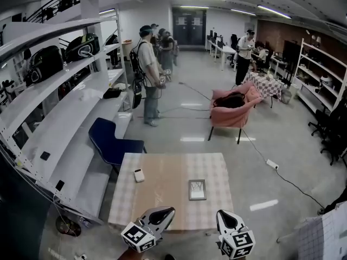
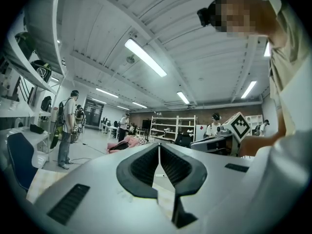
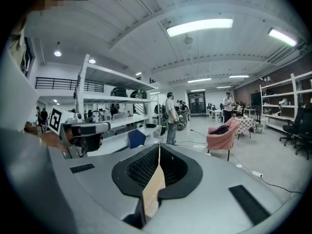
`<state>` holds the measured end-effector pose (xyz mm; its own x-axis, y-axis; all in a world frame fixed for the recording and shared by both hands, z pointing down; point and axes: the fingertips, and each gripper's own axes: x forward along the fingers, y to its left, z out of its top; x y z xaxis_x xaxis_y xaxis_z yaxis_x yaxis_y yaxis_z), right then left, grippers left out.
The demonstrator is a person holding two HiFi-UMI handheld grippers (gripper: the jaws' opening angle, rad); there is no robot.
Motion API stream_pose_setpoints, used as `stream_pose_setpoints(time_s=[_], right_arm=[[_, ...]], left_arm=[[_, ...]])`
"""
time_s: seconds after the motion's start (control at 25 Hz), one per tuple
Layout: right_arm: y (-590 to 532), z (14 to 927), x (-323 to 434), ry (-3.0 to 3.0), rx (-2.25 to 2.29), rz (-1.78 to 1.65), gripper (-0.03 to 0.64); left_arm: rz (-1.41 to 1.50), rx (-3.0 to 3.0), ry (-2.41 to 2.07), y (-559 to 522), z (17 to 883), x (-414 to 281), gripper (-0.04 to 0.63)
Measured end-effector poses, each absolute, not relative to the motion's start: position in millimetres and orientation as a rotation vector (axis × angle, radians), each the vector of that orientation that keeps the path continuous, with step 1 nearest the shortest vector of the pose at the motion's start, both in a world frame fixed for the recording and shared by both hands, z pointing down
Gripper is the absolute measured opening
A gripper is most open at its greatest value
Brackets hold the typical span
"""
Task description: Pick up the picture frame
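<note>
**Left hand-held gripper** (image 1: 162, 216): held over the near edge of the counter (image 1: 162, 196), jaws pointing away from the person. In the left gripper view, the left hand-held gripper (image 2: 159, 146) has its jaws pressed together at the tips, with nothing between them.

**Right hand-held gripper** (image 1: 227, 220): held over the near right corner of the counter, level with the left unit and well apart from it. In the right gripper view, the right hand-held gripper (image 3: 159, 146) also has its jaws pressed together, with nothing between them.

**Picture frame** (image 1: 197, 189): lies flat on the checked cloth of the counter. It is ahead of both hand-held grippers and between their lines, somewhat nearer the right one. It touches neither. Neither gripper view shows it.

**Other items**
- Small white device (image 1: 139, 175): on the counter, ahead of the left hand-held gripper and to its left, well apart from the picture frame.
- Blue chair (image 1: 111, 142): on the floor beyond the far left corner of the counter, beside the white shelving (image 1: 65, 123).
- Pink armchair (image 1: 234, 110): farther out, ahead of the right hand-held gripper.
- Standing person (image 1: 147, 75): on the open floor far ahead of the left hand-held gripper.
- Power strip (image 1: 272, 164): on the floor to the right of the counter, with its cable trailing away.
</note>
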<state>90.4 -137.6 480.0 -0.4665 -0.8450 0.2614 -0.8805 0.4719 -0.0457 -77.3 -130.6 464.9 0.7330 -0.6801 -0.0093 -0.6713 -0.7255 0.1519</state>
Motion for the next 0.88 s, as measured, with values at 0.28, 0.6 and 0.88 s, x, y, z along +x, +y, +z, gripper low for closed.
stream_pose_setpoints(time_s=[0.28, 0.6, 0.88], right_arm=[[-184, 498, 64, -2.490, 1.498, 0.281, 0.028], [-242, 526, 63, -2.471, 1.467, 0.322, 0.028], [-294, 555, 70, -2.463, 1.400, 0.358, 0.028]], left_arm=[[-0.046, 2.751, -1.058, -177, 494, -97, 0.023], [-0.009, 2.679, -1.095, -233, 527, -99, 0.023], [0.033, 2.598, -1.127, -280, 559, -83, 0.023]])
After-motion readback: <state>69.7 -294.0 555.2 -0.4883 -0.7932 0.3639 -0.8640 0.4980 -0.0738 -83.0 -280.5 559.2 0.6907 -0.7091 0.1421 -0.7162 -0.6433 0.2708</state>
